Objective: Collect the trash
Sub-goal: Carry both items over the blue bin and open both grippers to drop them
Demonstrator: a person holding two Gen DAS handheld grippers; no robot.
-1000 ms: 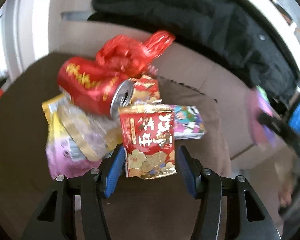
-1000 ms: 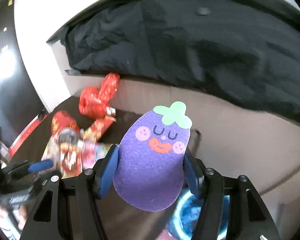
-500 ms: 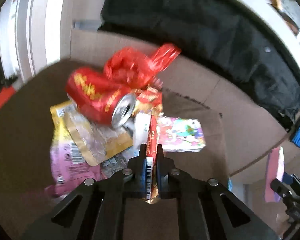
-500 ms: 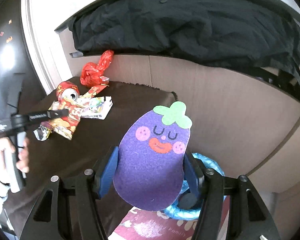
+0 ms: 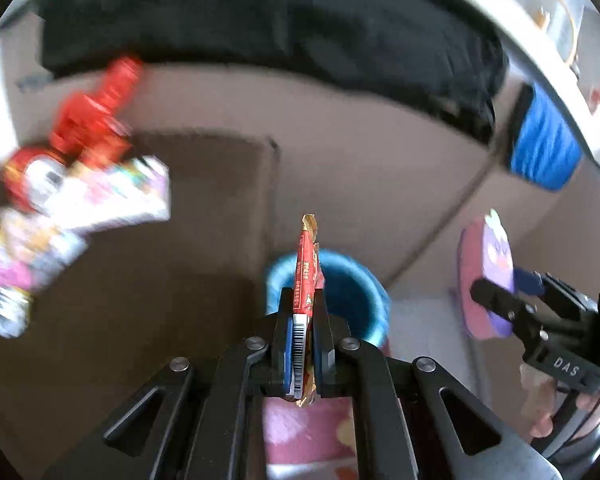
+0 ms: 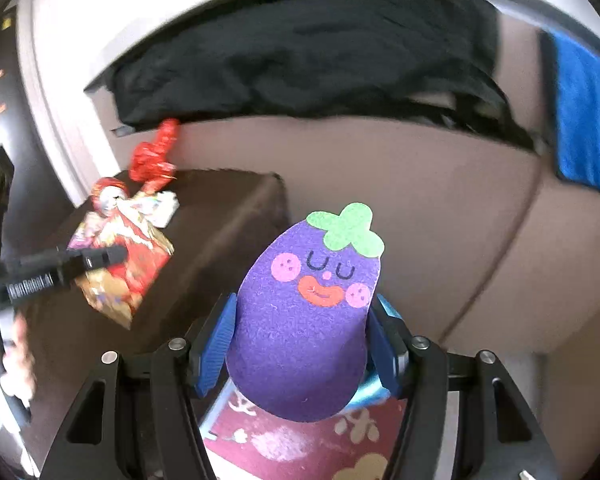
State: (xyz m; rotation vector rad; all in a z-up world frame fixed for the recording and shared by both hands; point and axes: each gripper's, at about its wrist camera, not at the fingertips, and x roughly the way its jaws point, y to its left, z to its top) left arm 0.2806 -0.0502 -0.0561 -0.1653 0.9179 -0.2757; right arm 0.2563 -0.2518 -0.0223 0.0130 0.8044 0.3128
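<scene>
Carrying red snack wrapper [image 5: 305, 276] clamped in our left gripper [image 5: 302, 332] off trash pile [image 5: 72, 200], now over blue bin [image 5: 364, 300] at 12 o'clock; right gripper [image 6: 300, 344] clamped on eggplant cutout [image 6: 300, 320].

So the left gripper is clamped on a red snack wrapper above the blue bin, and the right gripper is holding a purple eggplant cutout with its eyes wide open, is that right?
Not quite. The eggplant cutout has closed eyes, drawn as two small curved lines; the right wrist view shows it between the right gripper's fingers. The rest holds: the left gripper is clamped on the red snack wrapper above the blue bin.
</scene>
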